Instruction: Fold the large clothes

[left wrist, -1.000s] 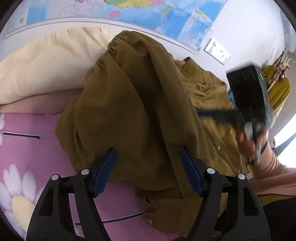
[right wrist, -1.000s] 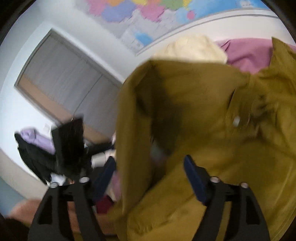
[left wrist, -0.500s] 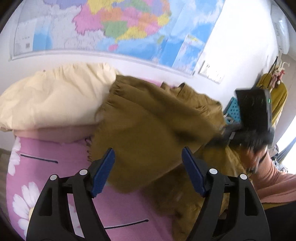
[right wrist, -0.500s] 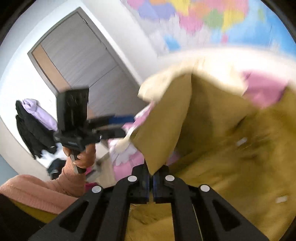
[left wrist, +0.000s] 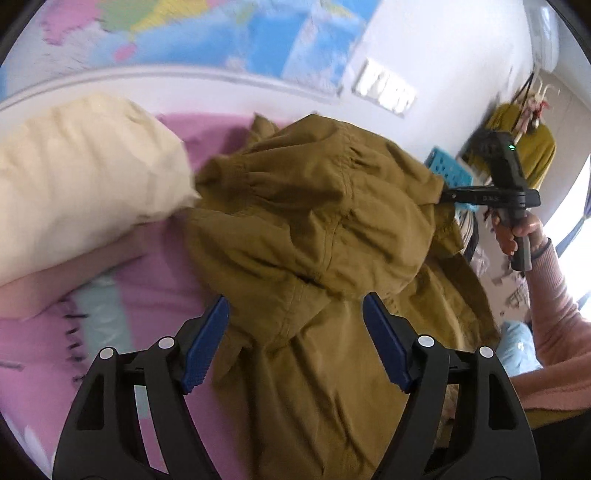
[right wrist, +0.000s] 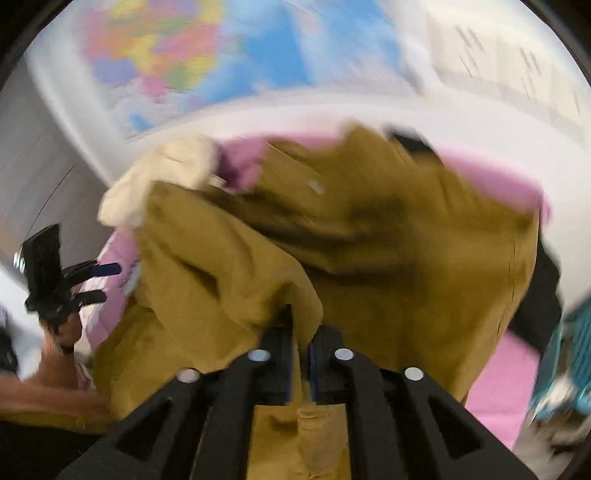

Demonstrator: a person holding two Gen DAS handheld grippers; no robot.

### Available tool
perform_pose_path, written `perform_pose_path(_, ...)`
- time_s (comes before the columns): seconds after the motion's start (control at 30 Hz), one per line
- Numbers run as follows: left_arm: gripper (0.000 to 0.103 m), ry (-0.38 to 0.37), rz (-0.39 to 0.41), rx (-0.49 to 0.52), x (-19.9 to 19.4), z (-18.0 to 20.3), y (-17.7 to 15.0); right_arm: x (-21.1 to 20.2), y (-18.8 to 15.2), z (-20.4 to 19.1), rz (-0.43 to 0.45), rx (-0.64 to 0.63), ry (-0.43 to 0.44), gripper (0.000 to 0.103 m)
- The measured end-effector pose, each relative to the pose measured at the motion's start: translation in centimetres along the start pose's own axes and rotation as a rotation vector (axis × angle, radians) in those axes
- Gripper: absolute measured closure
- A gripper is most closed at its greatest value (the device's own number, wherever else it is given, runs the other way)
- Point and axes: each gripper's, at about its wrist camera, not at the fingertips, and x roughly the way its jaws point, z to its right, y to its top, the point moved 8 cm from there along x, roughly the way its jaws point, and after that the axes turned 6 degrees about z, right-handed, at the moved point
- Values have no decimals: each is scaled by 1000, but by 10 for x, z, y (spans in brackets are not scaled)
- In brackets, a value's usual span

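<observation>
Lying heaped across the pink bedspread (left wrist: 155,295), just beside the cream pillow (left wrist: 85,166) and touching its corner: olive-brown jacket (left wrist: 314,229), bunched, one fold lifted clear of the rest.

Clamped on that lifted fold: right gripper (right wrist: 299,354), jaws nearly together with a strip of cloth pinched between the blue pads (having just opened a little from a tighter squeeze, cloth between them throughout). Seen from the left wrist view, same right gripper (left wrist: 439,197) held level at the far side of the jacket from the pillow, fingertips buried in the fabric edge, gripped by a hand (left wrist: 517,230) in a pink sleeve (left wrist: 554,314).

Hovering over the near part of the jacket: left gripper (left wrist: 295,343), fingers (left wrist: 207,347) well apart, nothing pressed between them; cloth below the gap, contact not determinable. In the right wrist view, left gripper (right wrist: 101,280) beside the jacket, on the pillow side.

Hanging on the wall beyond the pillow: coloured map (left wrist: 221,33), blurred.
</observation>
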Motion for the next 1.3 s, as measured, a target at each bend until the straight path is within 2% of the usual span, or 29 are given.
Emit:
perform_pose_path(0.03,29,-4,-17,2,9,2,0,5,-5,12,8,41,-18,49)
perform_pose_path(0.1,30,-3,-52,2,27,7,1,9,-14,29,43,102,-35,28)
perform_pose_path(0.23,31,23,-63,23,37,11,5,-11,-31,41,157,184,55,21)
perform_pose_path(0.3,31,40,-42,50,37,14,13,-22,-48,32,199,140,65,11)
perform_pose_path(0.37,30,47,-29,67,36,14,19,-21,-63,25,200,101,48,11)
perform_pose_path(0.4,30,51,-30,70,41,15,23,-17,-70,22,196,86,29,14)
perform_pose_path(0.47,30,64,-41,77,51,15,31,-9,-77,20,186,75,32,43)
perform_pose_path(0.5,30,67,-49,79,57,15,34,-5,-78,18,171,82,57,80)
perform_pose_path(0.53,31,76,-57,81,64,15,38,-7,-77,19,162,93,77,100)
perform_pose_path(0.73,37,127,-56,85,90,13,67,-64,-19,42,291,160,103,100)
perform_pose_path(0.83,37,160,-53,79,107,12,82,-81,10,72,316,204,56,101)
perform_pose_path(0.9,37,185,-55,79,118,10,87,-77,18,88,299,210,-1,101)
perform_pose_path(0.97,37,204,-75,75,133,8,86,-61,21,99,260,211,-22,101)
perform_pose_path(1.03,36,248,-106,85,149,4,81,-40,17,109,212,216,-64,101)
perform_pose_path(1.1,35,300,-125,108,160,-4,75,-26,10,118,202,218,-97,101)
perform_pose_path(1.2,34,327,-130,117,166,-11,72,-16,1,130,216,288,-58,101)
perform_pose_path(1.3,29,352,-114,136,166,-15,74,-19,1,131,248,292,-43,100)
